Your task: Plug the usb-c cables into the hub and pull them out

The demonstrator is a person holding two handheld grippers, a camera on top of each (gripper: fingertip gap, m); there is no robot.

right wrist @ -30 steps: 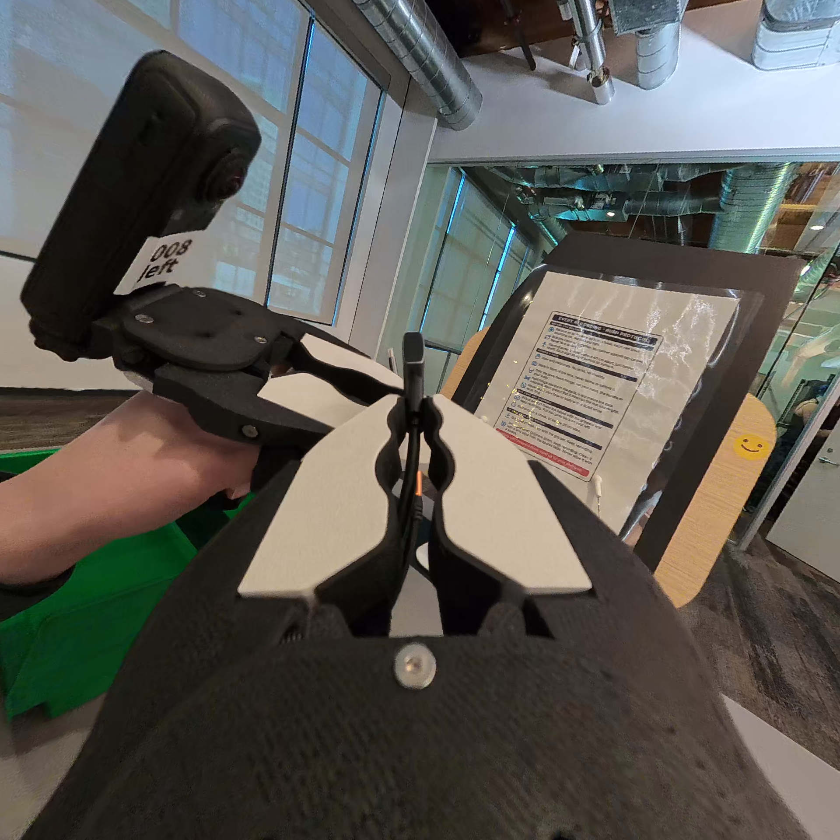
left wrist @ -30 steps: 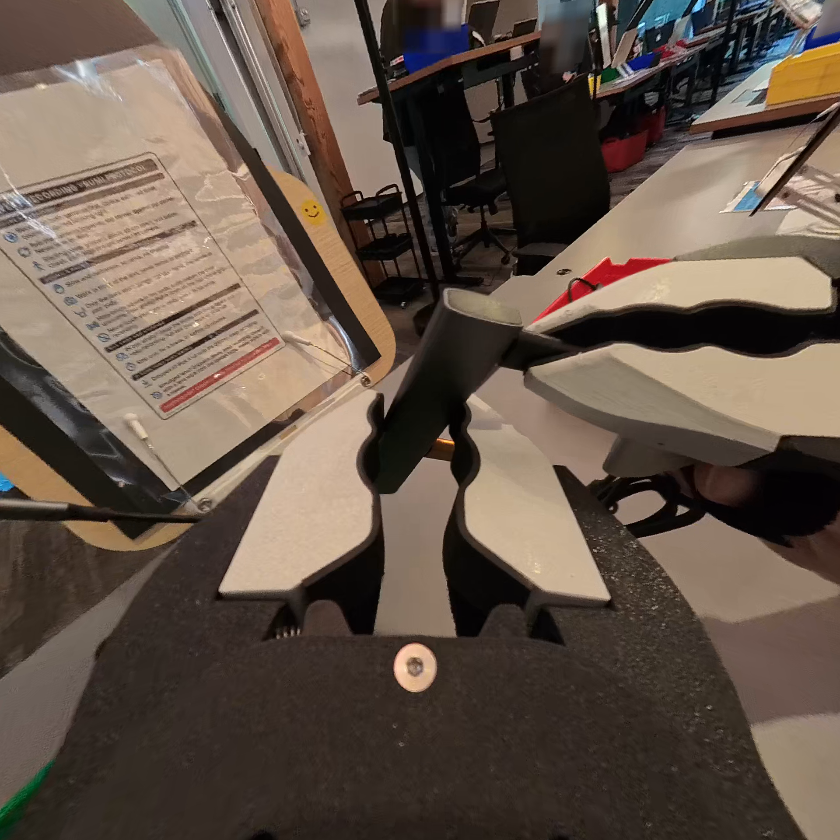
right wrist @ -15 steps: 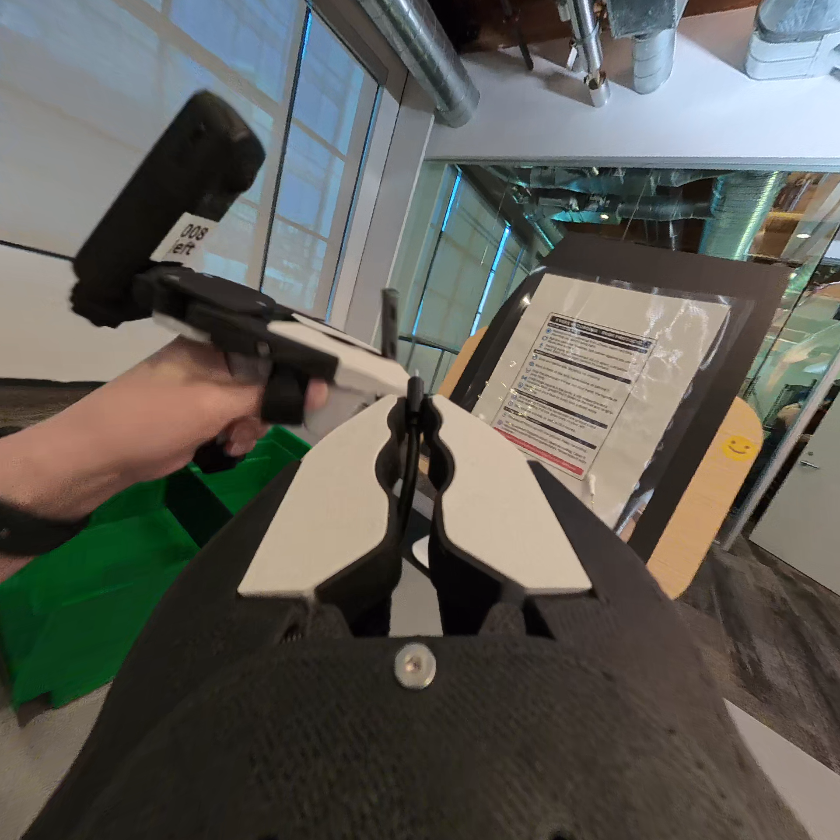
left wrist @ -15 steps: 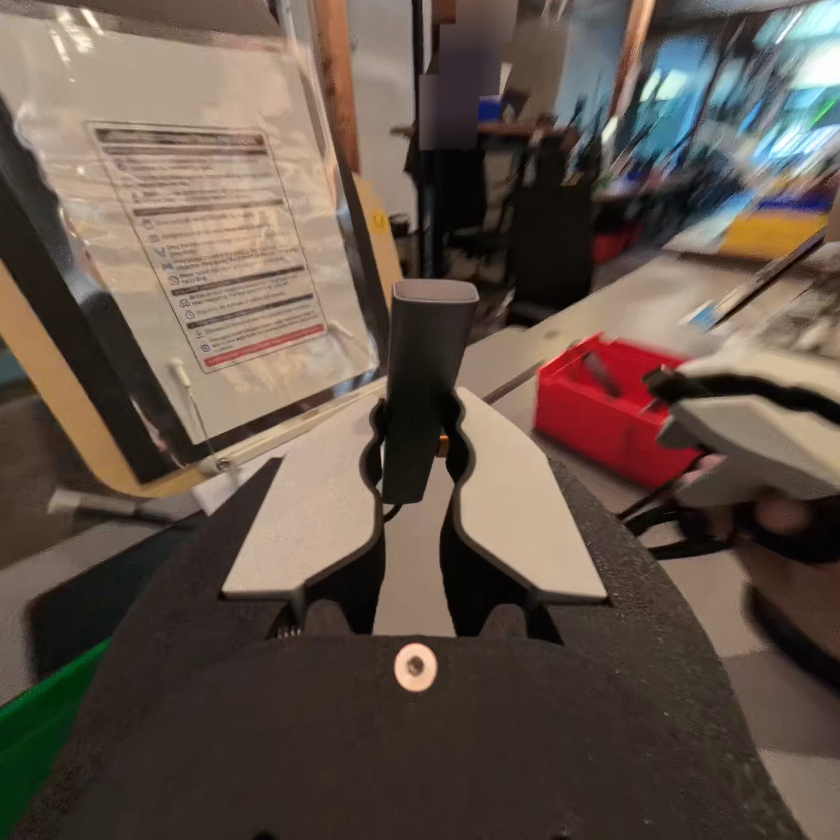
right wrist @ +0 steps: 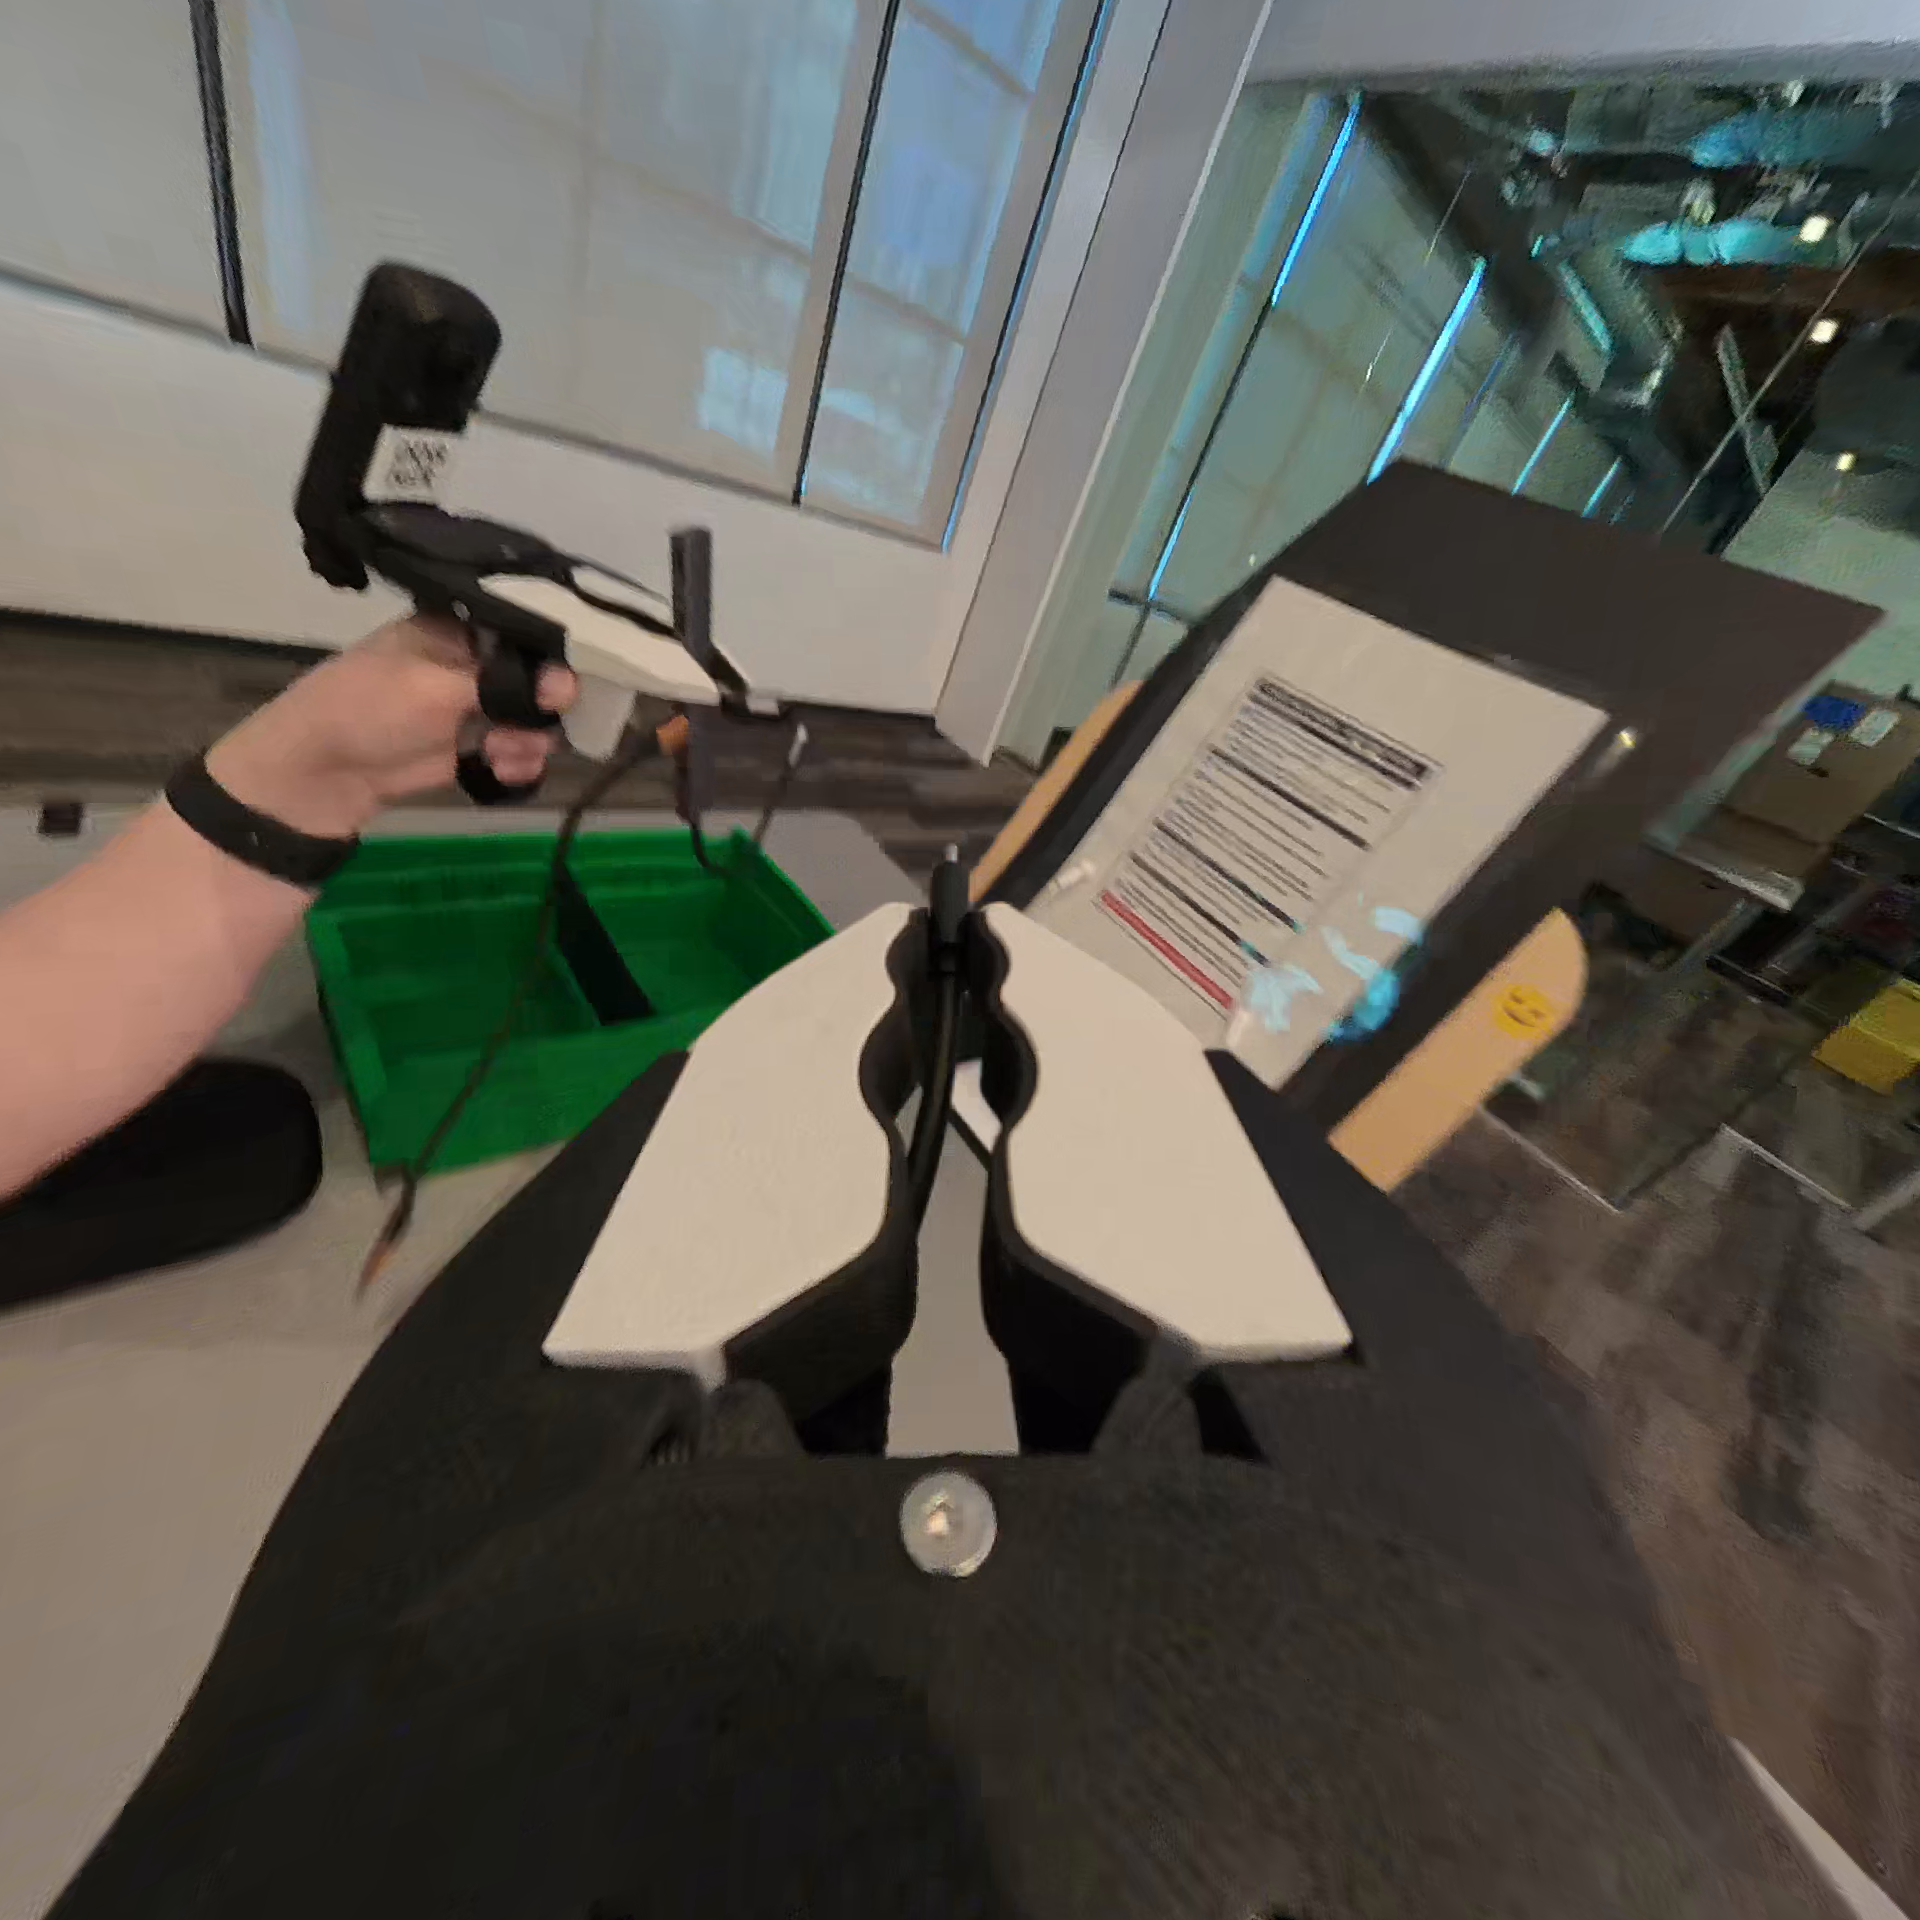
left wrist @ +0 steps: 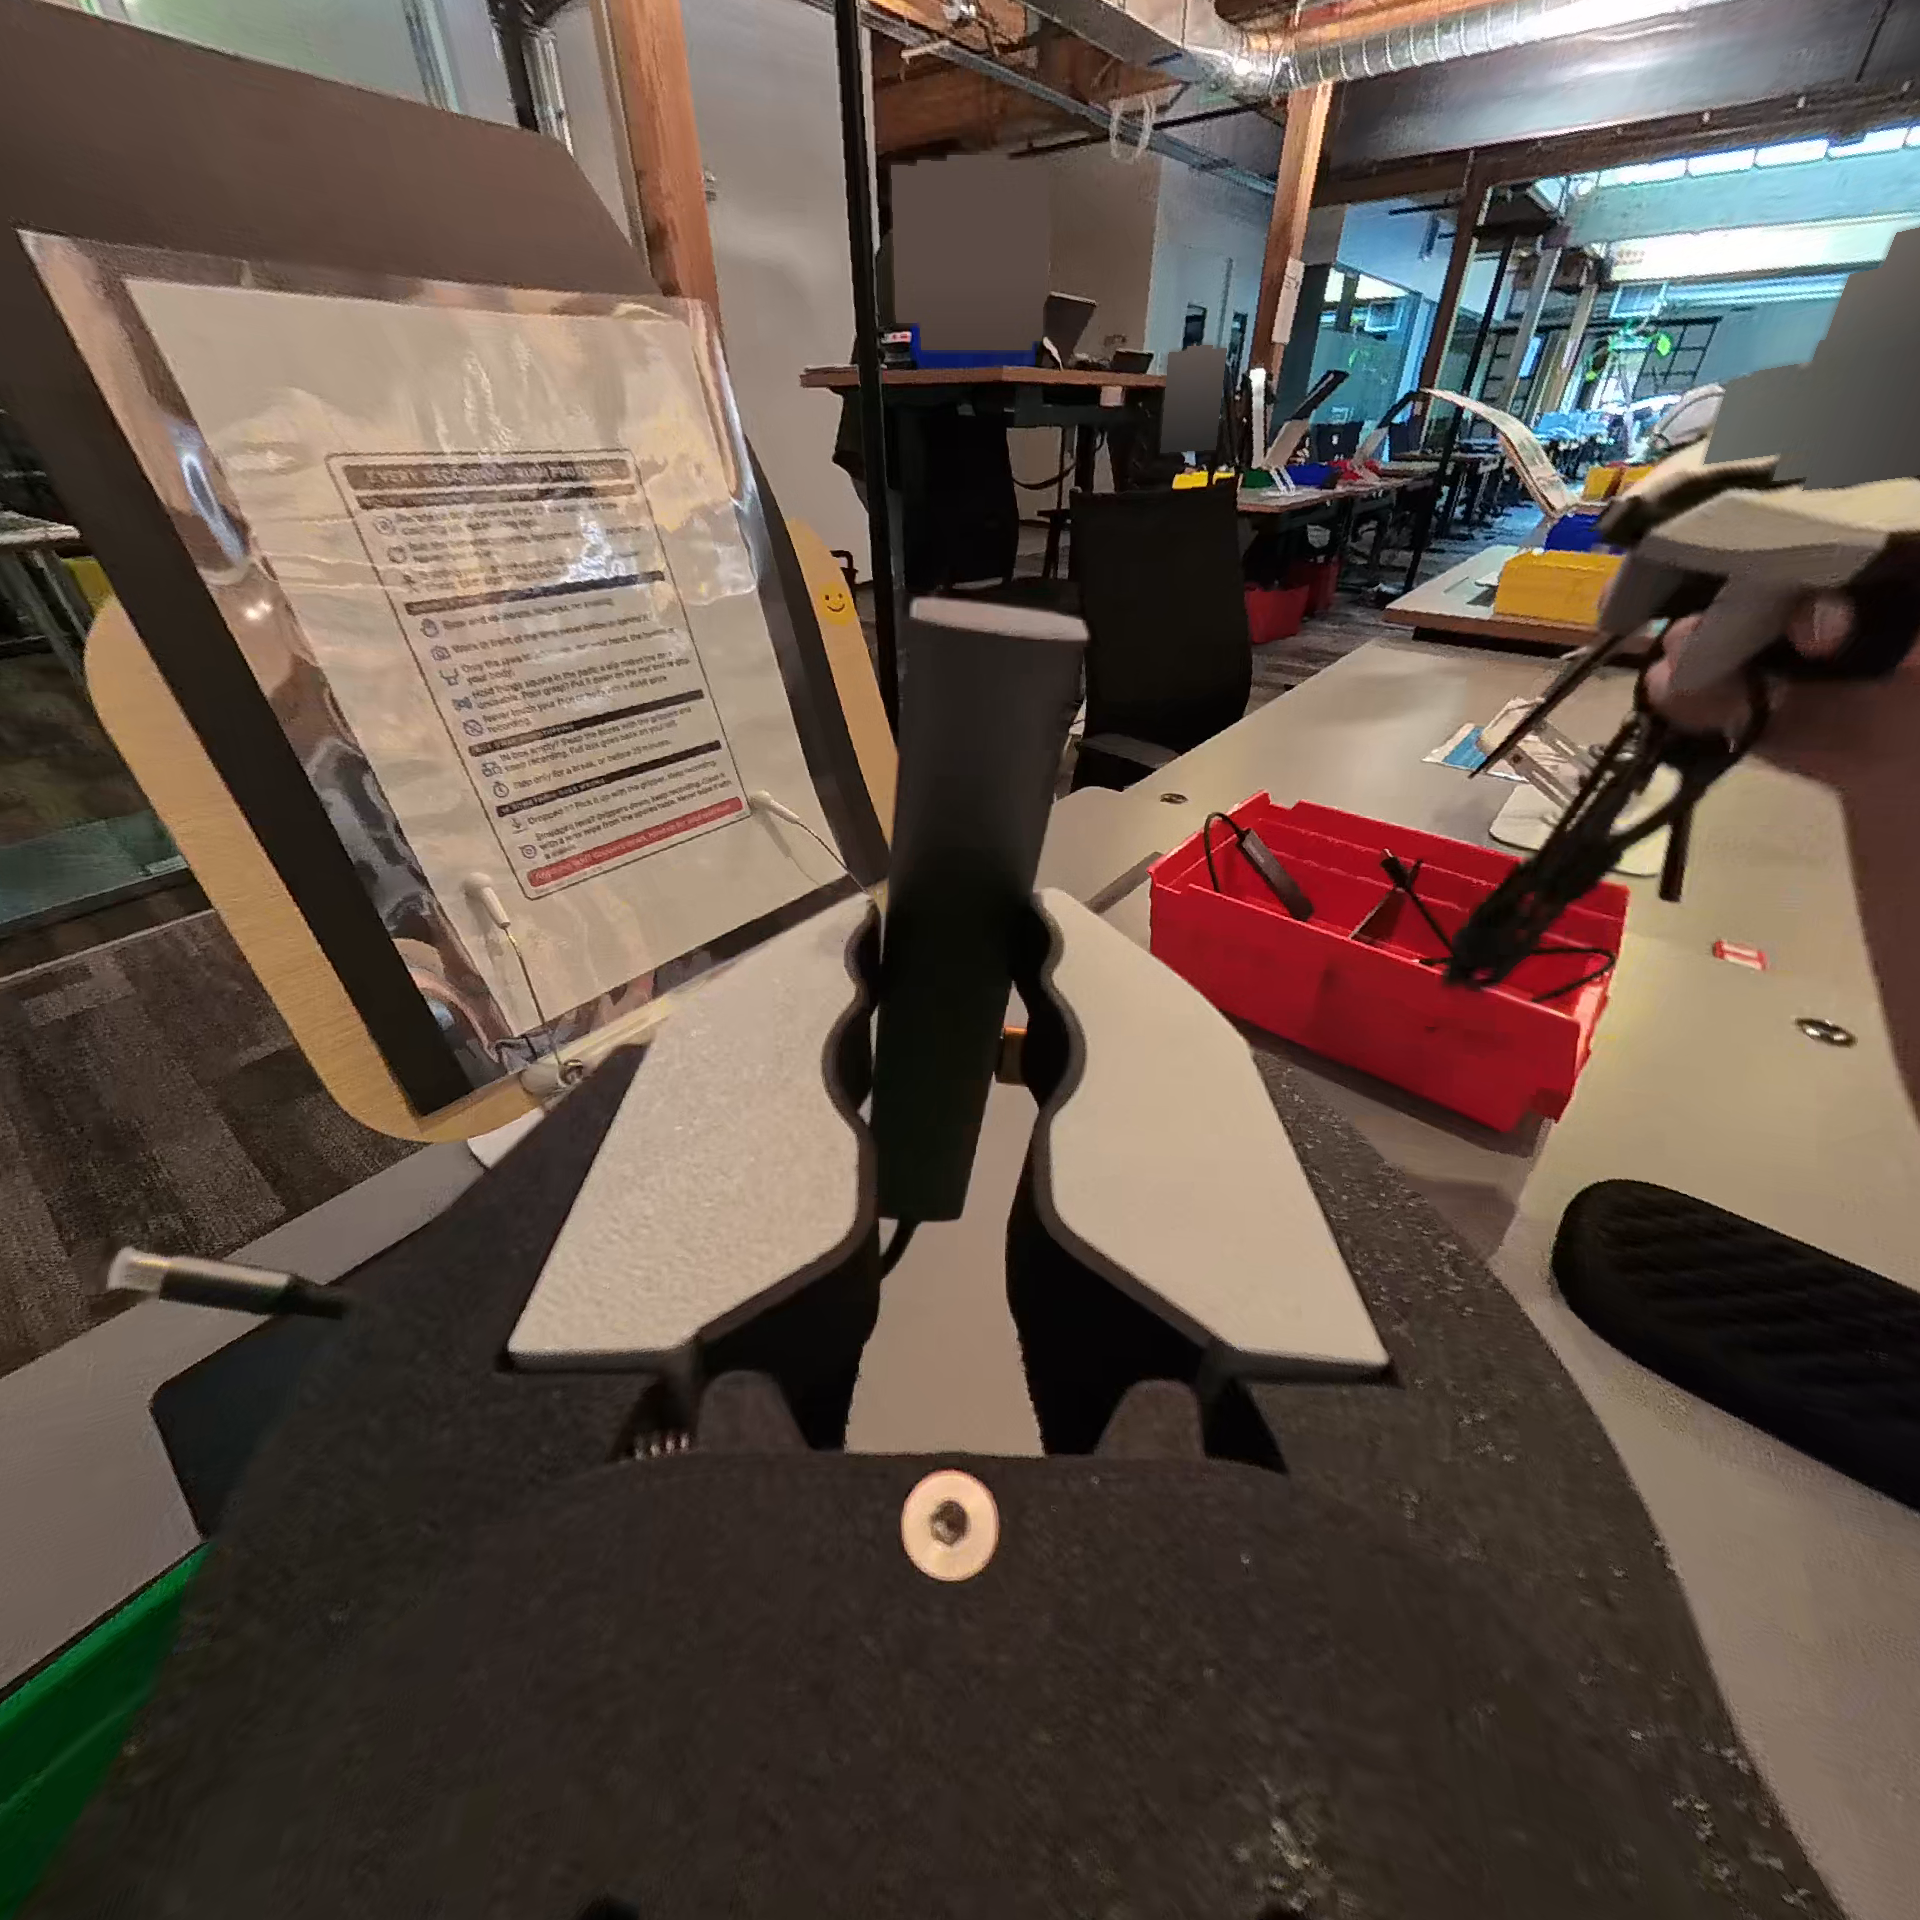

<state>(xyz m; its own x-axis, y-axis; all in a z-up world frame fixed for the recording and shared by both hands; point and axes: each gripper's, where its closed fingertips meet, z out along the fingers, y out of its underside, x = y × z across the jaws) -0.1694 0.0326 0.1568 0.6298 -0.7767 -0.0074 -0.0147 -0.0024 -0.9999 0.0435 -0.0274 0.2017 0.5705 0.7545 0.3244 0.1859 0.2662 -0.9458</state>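
In the left wrist view my left gripper [left wrist: 951, 935] is shut on the dark grey hub [left wrist: 977, 779] and holds it upright above the table. A silver-tipped plug [left wrist: 208, 1283] sticks out at the left. My right gripper [left wrist: 1714, 561] shows far right, with a black cable [left wrist: 1558, 842] hanging from it into the red bin [left wrist: 1382, 997]. In the right wrist view my right gripper [right wrist: 948, 925] is shut on the black usb-c cable [right wrist: 940, 1039], plug tip pointing forward. The left gripper [right wrist: 644, 644] holds the hub [right wrist: 691, 587] far left, apart from the plug, with cables dangling below it.
A black board with a sleeved instruction sheet [left wrist: 499, 665] stands at the table's far edge. The red bin holds more cables. A green bin [right wrist: 468, 1039] sits under the left gripper. A black mesh pad [left wrist: 1745, 1309] lies near right on the grey table [left wrist: 1714, 1091]. One gripper's finger ends stand about 25 cm off the other's.
The right gripper's cable was at the hub's end a second ago. The grippers have since drawn far apart; the right one has swung right, over the red bin.
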